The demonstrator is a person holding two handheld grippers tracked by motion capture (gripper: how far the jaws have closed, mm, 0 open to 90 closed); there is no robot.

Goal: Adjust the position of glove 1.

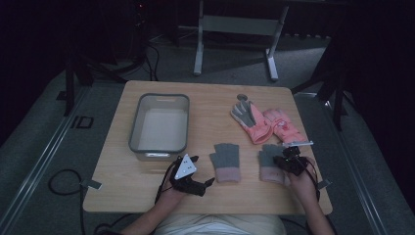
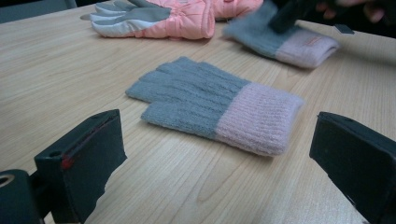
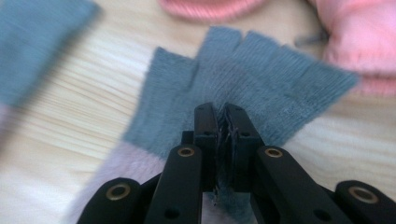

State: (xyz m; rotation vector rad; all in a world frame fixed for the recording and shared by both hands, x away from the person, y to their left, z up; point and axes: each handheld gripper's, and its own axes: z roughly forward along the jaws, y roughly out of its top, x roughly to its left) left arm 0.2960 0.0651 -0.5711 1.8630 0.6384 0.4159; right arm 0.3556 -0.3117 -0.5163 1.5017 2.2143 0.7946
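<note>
Bare wood between the grey bin (image 1: 159, 122) and the pink ski gloves (image 1: 264, 125) leaves an easy lane. Near edge is tighter: two knit gloves (image 1: 225, 161) lie there, with a narrow gap between them.

High view overhead; tool views close, level.

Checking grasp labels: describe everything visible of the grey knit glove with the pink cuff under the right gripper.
The grey knit glove with a pale pink ribbed cuff lies flat on the light wooden table, short fingers pointing away from the person, beside two padded pink gloves. The right gripper is shut on a pinched fold of its grey fabric near the cuff.
</note>
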